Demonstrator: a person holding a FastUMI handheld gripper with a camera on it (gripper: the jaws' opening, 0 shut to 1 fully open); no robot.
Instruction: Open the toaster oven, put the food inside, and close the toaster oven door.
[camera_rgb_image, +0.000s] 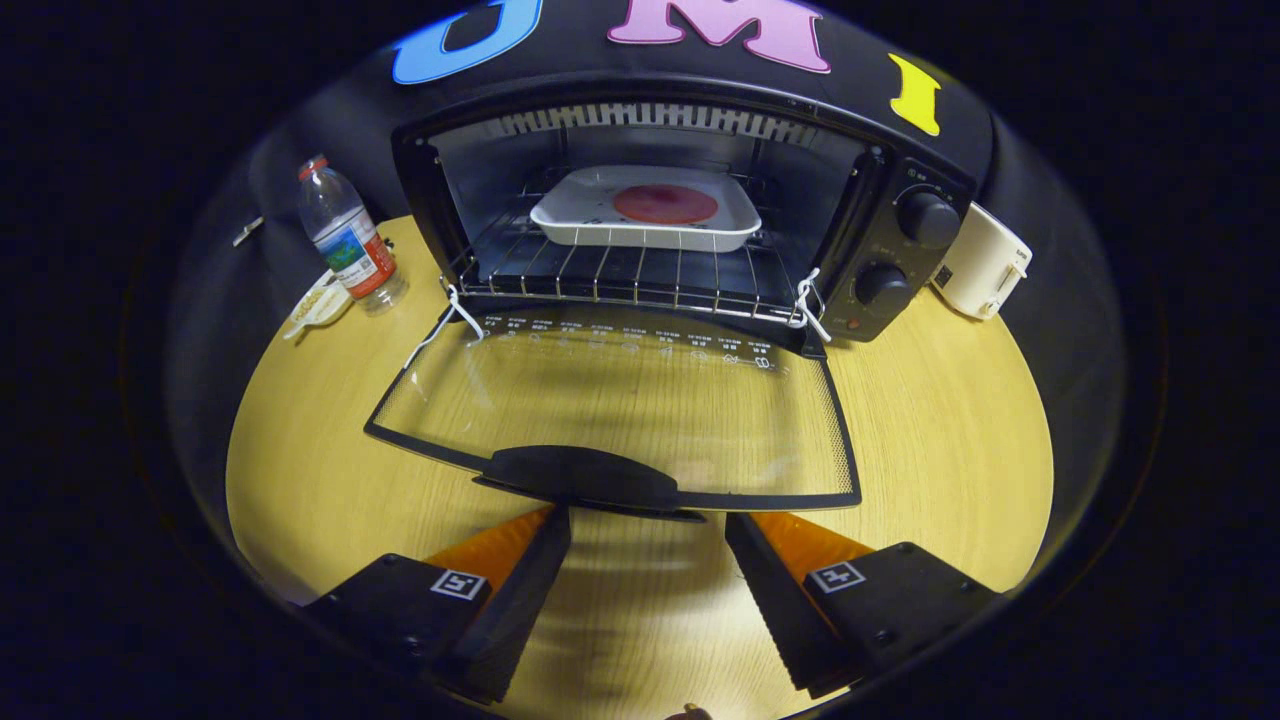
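Observation:
A black toaster oven (900, 250) stands at the back of the wooden table with its glass door (620, 400) folded down flat toward me. On the wire rack (620, 275) inside rests a white square dish (645, 210) holding a round pink slice of food (665, 204). The door's black handle (585, 477) lies just ahead of my fingertips. My gripper (648, 520) is open, its two fingers spread apart just below the handle with nothing between them.
A plastic water bottle (348, 240) with a red cap stands left of the oven, with a small pale wrapper (318, 305) beside it. A cream-coloured appliance (985, 262) sits right of the oven. Bare wooden tabletop (940, 450) flanks the open door.

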